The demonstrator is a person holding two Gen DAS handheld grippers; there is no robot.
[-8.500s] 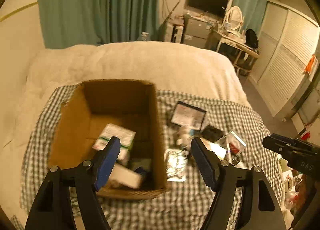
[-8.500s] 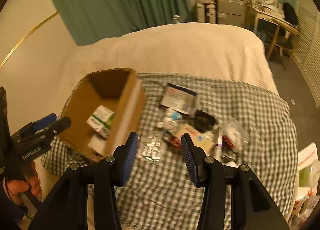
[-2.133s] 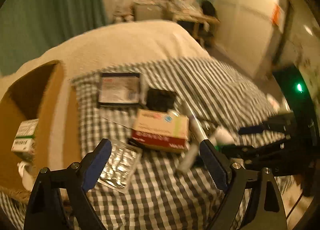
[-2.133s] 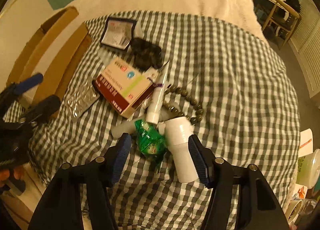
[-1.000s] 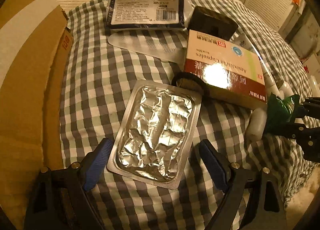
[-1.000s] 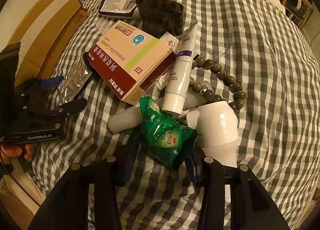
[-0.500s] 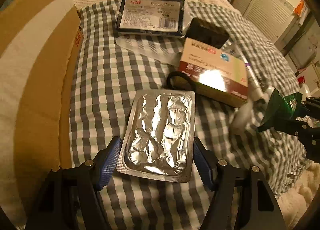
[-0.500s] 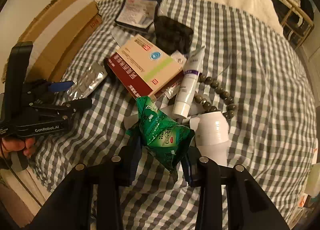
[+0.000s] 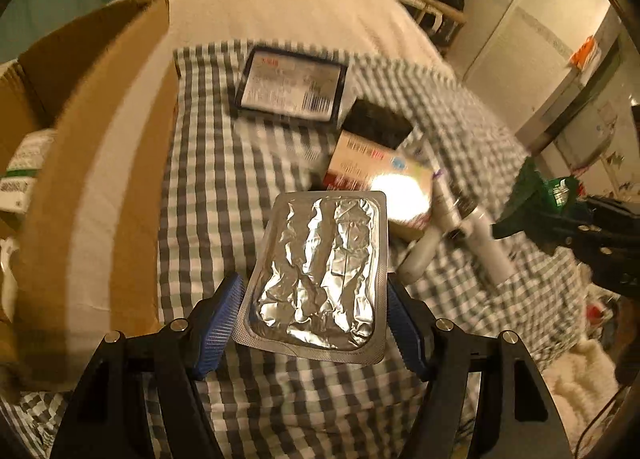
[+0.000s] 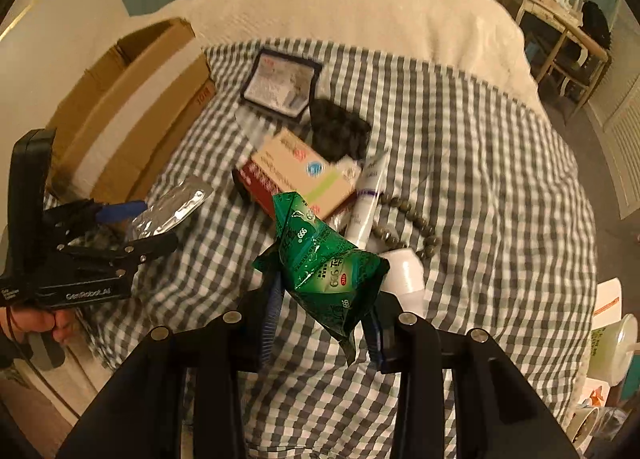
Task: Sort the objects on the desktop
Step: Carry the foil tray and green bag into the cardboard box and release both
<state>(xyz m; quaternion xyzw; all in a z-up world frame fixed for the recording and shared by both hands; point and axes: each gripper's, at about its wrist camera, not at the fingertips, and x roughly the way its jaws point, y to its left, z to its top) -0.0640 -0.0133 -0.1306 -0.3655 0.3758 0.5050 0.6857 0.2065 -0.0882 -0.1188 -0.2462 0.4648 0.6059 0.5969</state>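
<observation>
Left gripper (image 9: 314,323) clamps foil blister (image 9: 320,271) by long edges, lifted above cloth (image 9: 208,163); box (image 9: 100,163) at 9 o'clock. Light, stiffish, buckles if squeezed. Right gripper (image 10: 320,323) pinches green pouch (image 10: 324,259): soft, crinkly, slippery; hold mid-body.

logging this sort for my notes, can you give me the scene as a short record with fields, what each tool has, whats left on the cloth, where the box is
left tool: shut on the foil blister pack, held clear of the cloth
right tool: shut on the green sachet, held clear of the cloth
surface: checked cloth over a bed
left on cloth: red and cream medicine box, white tube, bead bracelet, dark-framed packet, black case, white bottle
cardboard box: open, at the cloth's left edge, a green and white carton inside
</observation>
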